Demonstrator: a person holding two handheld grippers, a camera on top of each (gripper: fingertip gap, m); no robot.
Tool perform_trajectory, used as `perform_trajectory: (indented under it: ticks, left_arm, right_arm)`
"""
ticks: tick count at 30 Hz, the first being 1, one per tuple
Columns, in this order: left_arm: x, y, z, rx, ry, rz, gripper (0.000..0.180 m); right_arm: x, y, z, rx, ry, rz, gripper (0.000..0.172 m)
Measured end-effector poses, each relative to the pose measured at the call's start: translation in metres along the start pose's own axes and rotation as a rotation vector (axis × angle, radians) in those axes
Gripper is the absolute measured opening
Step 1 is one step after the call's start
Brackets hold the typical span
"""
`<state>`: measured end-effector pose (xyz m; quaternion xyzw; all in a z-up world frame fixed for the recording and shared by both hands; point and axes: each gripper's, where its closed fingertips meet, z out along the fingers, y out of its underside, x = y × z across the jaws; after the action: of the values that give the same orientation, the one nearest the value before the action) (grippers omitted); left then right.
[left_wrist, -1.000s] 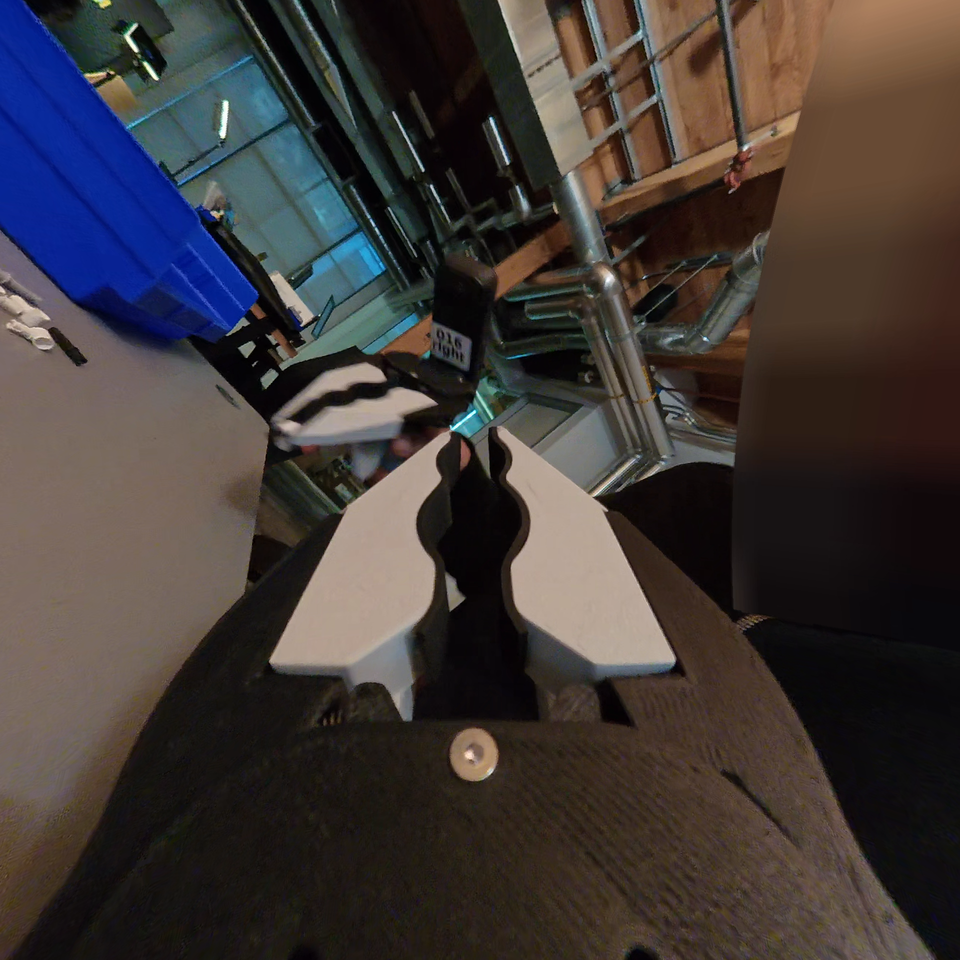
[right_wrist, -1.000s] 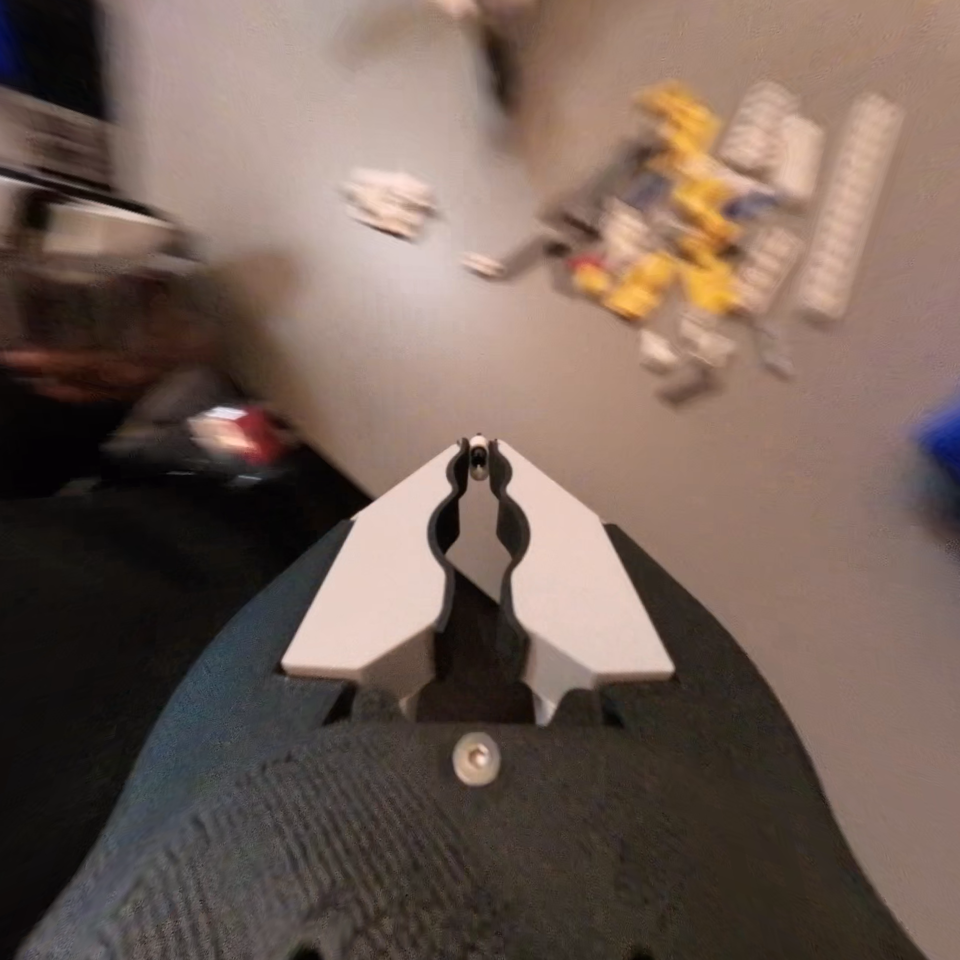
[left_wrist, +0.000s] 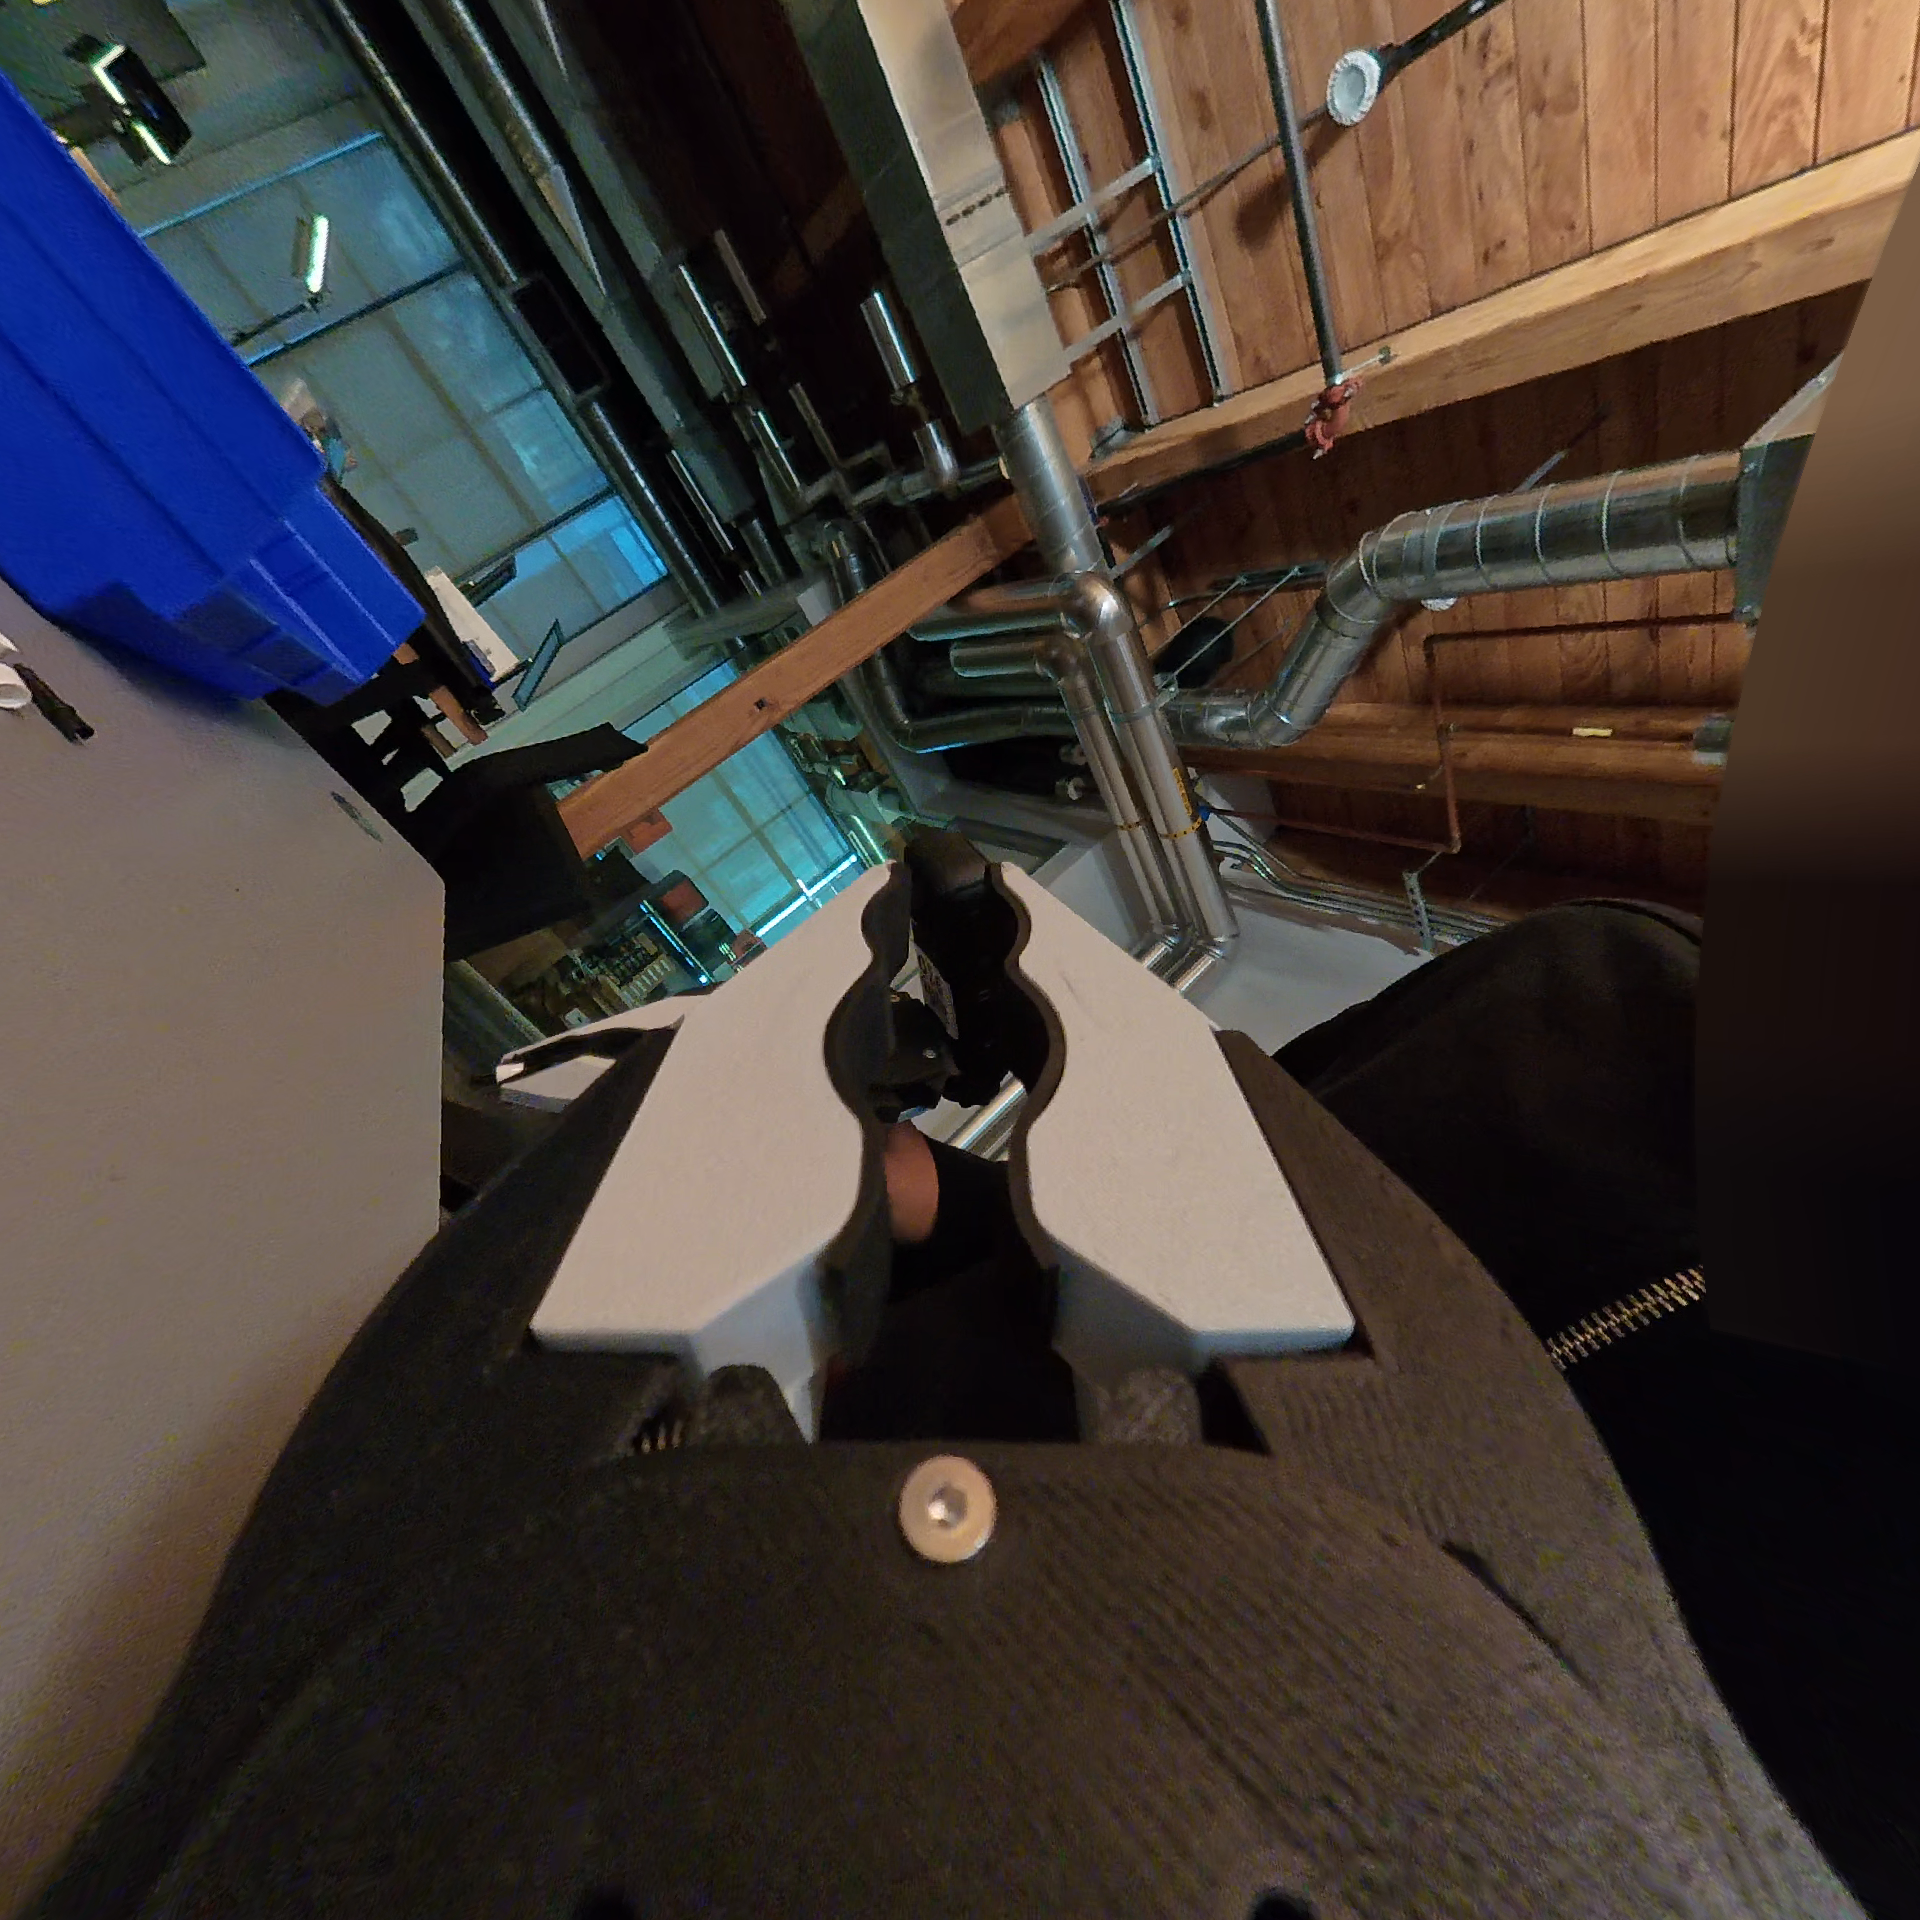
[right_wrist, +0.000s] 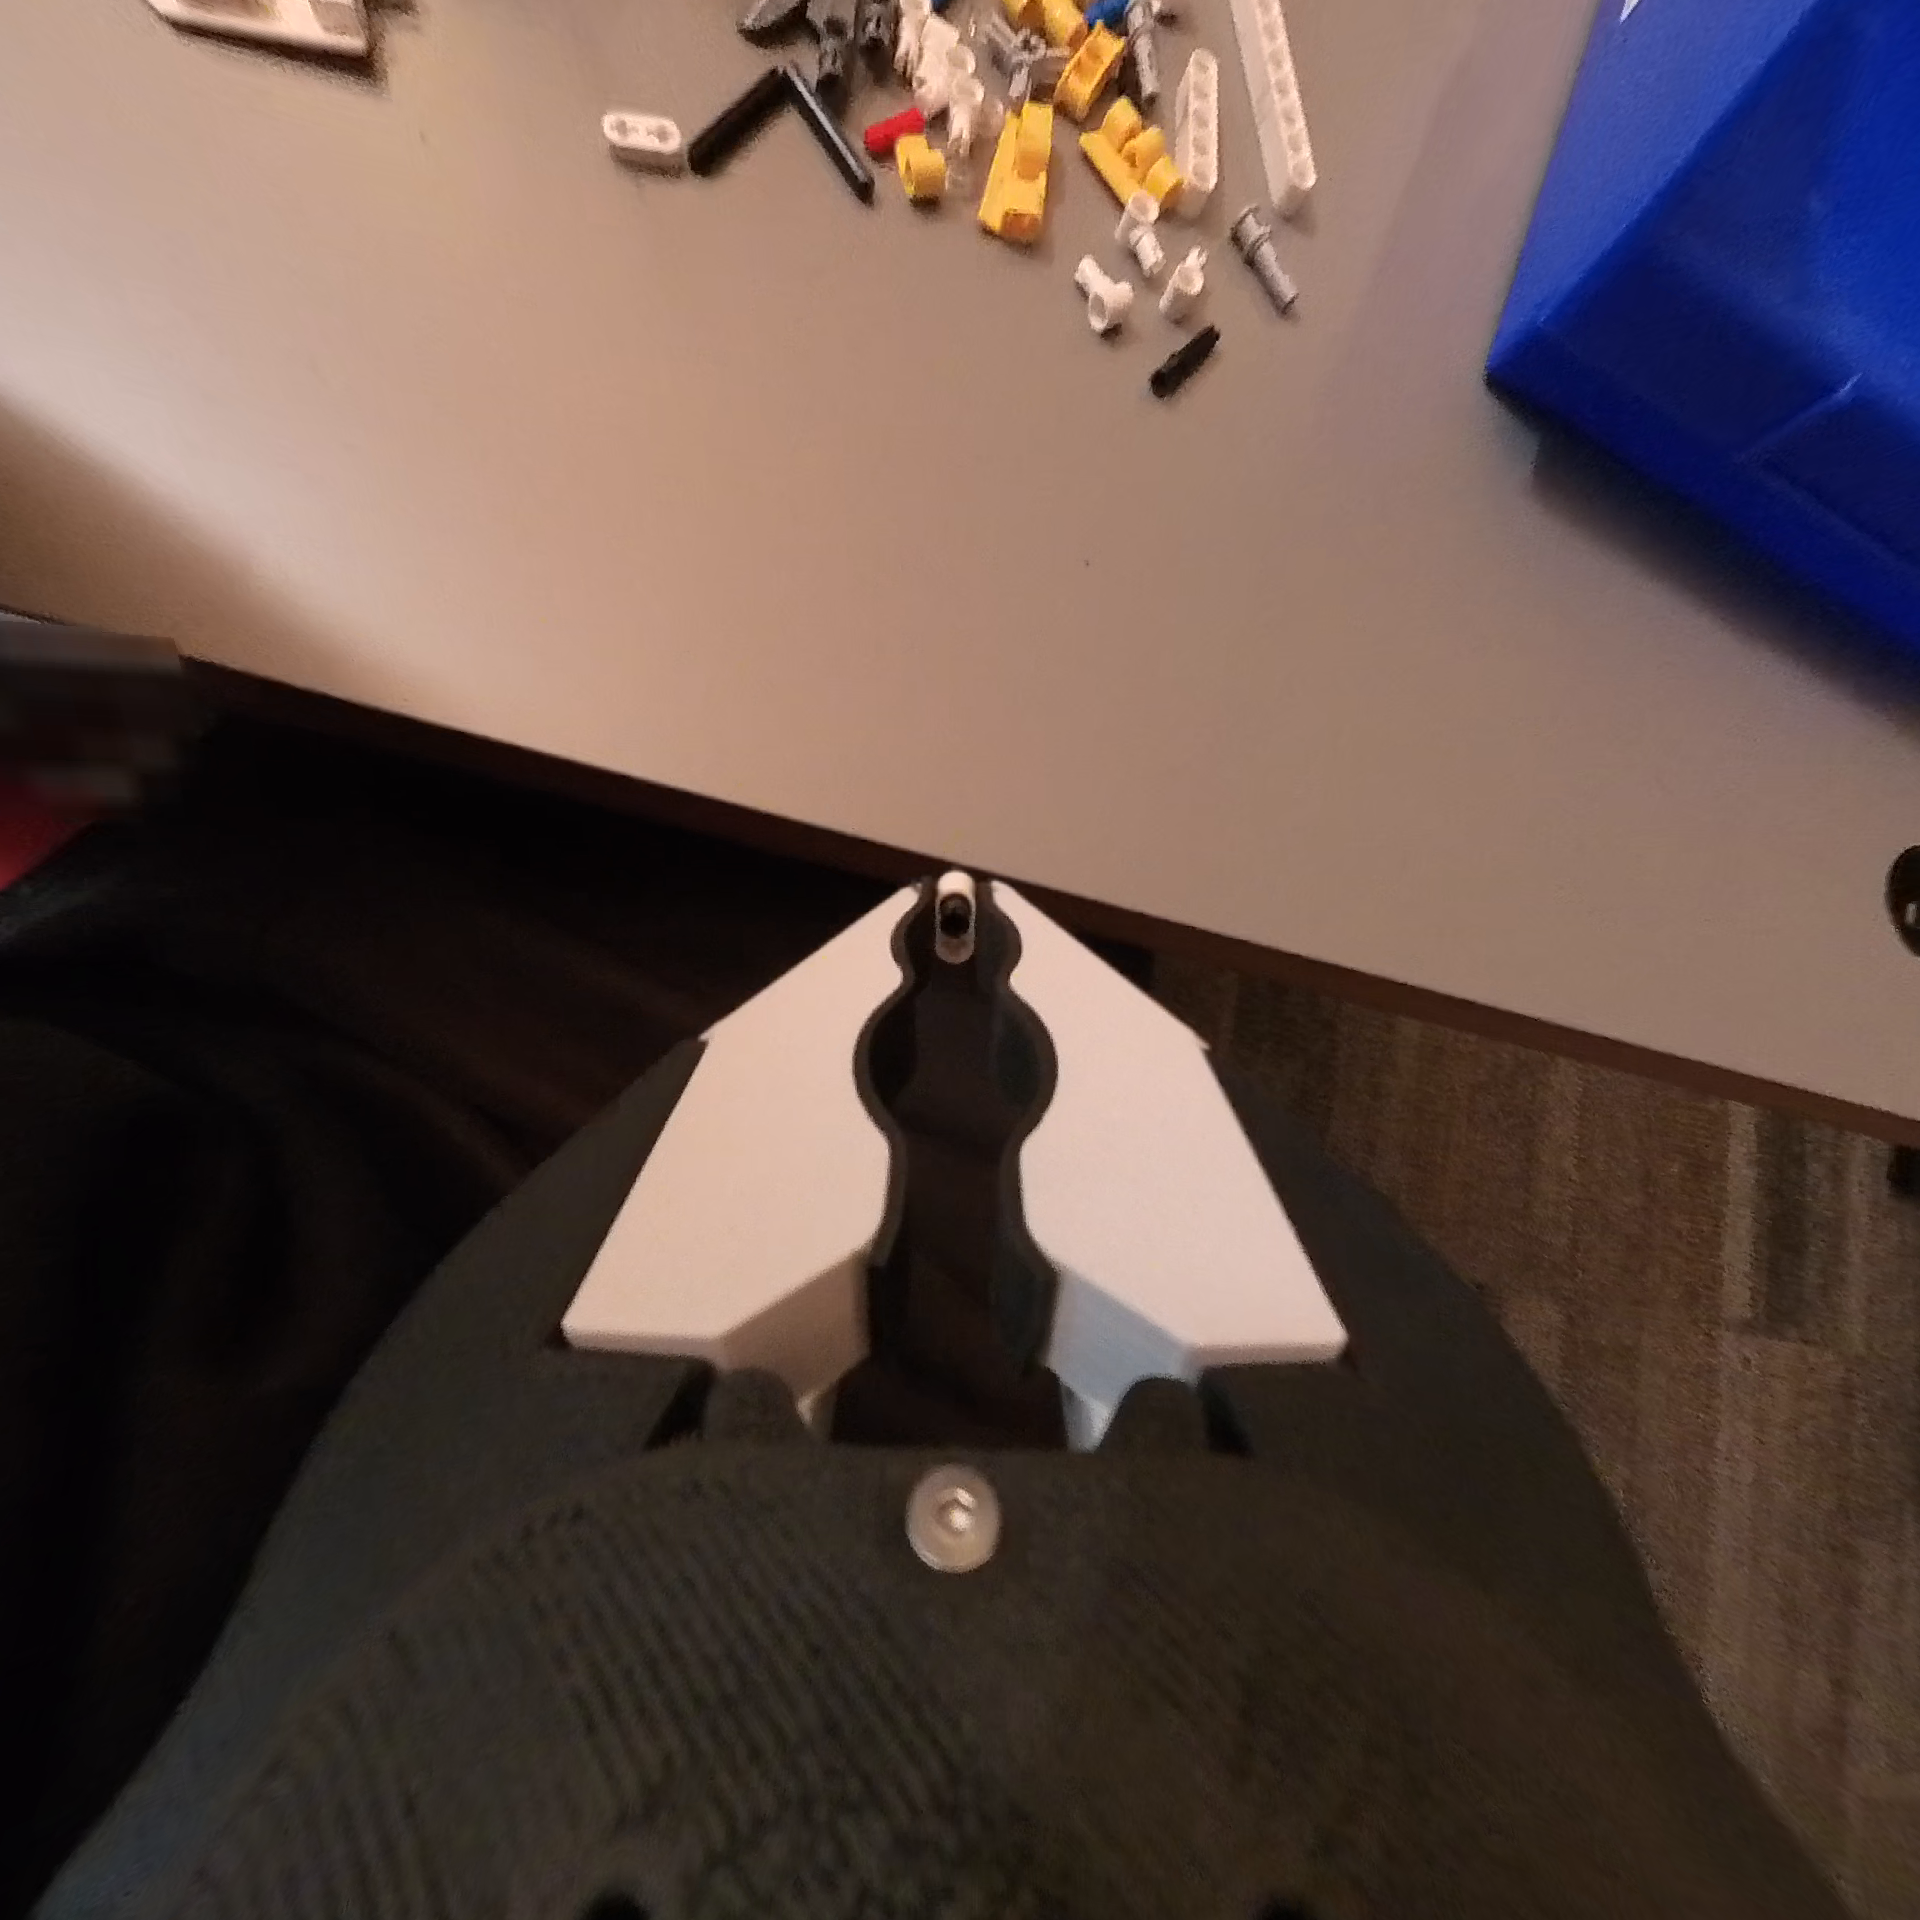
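Note:
My right gripper (right_wrist: 954, 902) is shut on a small white tubular piece (right_wrist: 954, 923) with a dark hole, pinched at the very fingertips. It hangs just off the near edge of the grey table (right_wrist: 727, 499), over dark clothing and carpet. My left gripper (left_wrist: 945, 883) is tilted up towards the ceiling, and its jaws stand a little apart with nothing pressed between the pads. The dark shape in its gap is the right gripper's black body (left_wrist: 966, 987) behind it. One of the right gripper's white fingers (left_wrist: 561, 1060) shows low at the left.
Loose building pieces lie at the table's far side: yellow blocks (right_wrist: 1023, 177), white beams (right_wrist: 1273, 114), black pins (right_wrist: 1184, 361) and small white connectors (right_wrist: 1107, 291). A blue bin (right_wrist: 1745, 312) stands at the right and also shows in the left wrist view (left_wrist: 156, 468). Carpet (right_wrist: 1558, 1247) lies below the table edge. The gap from one gripper's tips to the other's is roughly 20 cm.
My right gripper has drawn back from over the table to beyond its near edge, with the white piece still pinched. In the left wrist view it has moved behind my left fingers, whose jaws opened slightly.

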<state>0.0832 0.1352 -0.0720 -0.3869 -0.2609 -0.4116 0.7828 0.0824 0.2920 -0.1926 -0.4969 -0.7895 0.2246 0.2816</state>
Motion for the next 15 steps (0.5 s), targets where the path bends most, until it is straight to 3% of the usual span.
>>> perform_trajectory:
  ticks: [5,15]
  left_arm:
    - [-0.0012,-0.0005,0.0003,0.003,-0.006,-0.001,0.012]
    - [-0.0024,-0.0026,-0.0002,0.014,-0.008,-0.012,0.011]
  right_arm:
    - [0.0035,-0.0045,0.0007,0.03,0.007,0.006,0.006]
    - [0.004,0.0021,0.0041,-0.084,-0.03,-0.059,0.006]
